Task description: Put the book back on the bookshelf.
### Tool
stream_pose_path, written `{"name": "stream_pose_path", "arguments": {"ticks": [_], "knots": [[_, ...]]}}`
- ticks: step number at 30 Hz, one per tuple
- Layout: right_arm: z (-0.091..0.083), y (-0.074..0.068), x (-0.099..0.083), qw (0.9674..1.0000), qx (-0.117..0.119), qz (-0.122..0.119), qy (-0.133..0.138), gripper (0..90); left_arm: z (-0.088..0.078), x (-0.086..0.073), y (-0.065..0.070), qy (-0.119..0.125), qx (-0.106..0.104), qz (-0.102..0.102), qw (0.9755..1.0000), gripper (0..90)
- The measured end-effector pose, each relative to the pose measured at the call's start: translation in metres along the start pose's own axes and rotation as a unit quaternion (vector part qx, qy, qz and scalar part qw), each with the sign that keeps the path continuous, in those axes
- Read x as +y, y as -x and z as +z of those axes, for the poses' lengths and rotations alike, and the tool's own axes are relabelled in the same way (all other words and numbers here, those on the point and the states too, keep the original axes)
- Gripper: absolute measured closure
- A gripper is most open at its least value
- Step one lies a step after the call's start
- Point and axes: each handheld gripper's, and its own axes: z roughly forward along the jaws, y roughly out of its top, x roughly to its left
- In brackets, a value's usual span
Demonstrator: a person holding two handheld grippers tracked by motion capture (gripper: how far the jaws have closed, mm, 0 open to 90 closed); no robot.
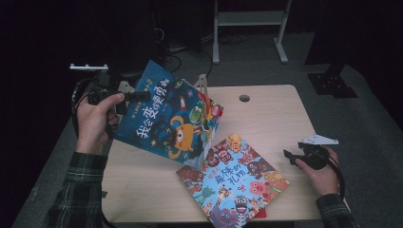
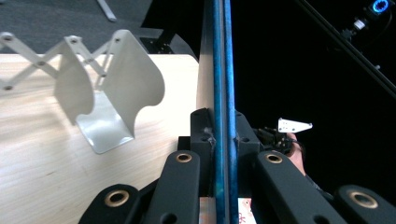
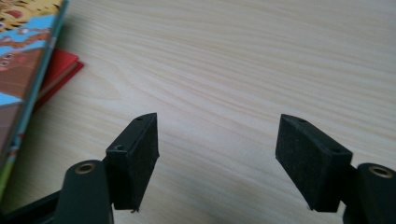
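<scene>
Blue picture book (image 1: 168, 116) lifted clear of table (image 1: 266, 114), tilted, over the left-rear part, pinched at its edge by left gripper (image 1: 126, 97).

Cover: Chinese title, orange cartoon creature; I won't vouch for the characters. Left jaws clamped on the thin blue book edge (image 2: 223, 93). Second book (image 1: 233, 183) lies flat at front centre, title reads roughly 最棒的礼物, animal faces, red item (image 3: 58, 74) under its corner. Right gripper (image 1: 291, 156) low at the table's right, jaws spread wide, holding nothing. White metal bookend (image 2: 114, 93) on scissor rack at rear. Pale woodgrain top.
</scene>
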Motion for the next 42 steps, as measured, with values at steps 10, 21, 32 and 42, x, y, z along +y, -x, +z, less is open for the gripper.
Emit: {"name": "stream_pose_path", "arguments": {"ticks": [10,21,32,42], "knots": [[0.016,0.008,-0.003,0.9993,-0.03,0.007,-0.021,26.8,-0.036,0.004,-0.013,0.015,0.023,-0.014,0.9995,82.6],[0.025,0.01,-0.007,0.999,-0.017,0.025,-0.034,17.4,-0.071,0.005,-0.028,0.03,0.056,-0.035,0.9973,82.6],[0.026,0.01,-0.007,0.9987,-0.013,0.029,-0.039,13.0,-0.109,0.0,-0.043,0.044,0.092,-0.05,0.9935,82.6],[0.026,0.01,-0.007,0.9986,-0.015,0.03,-0.04,12.8,-0.131,-0.006,-0.053,0.048,0.125,-0.062,0.989,82.6]]}}
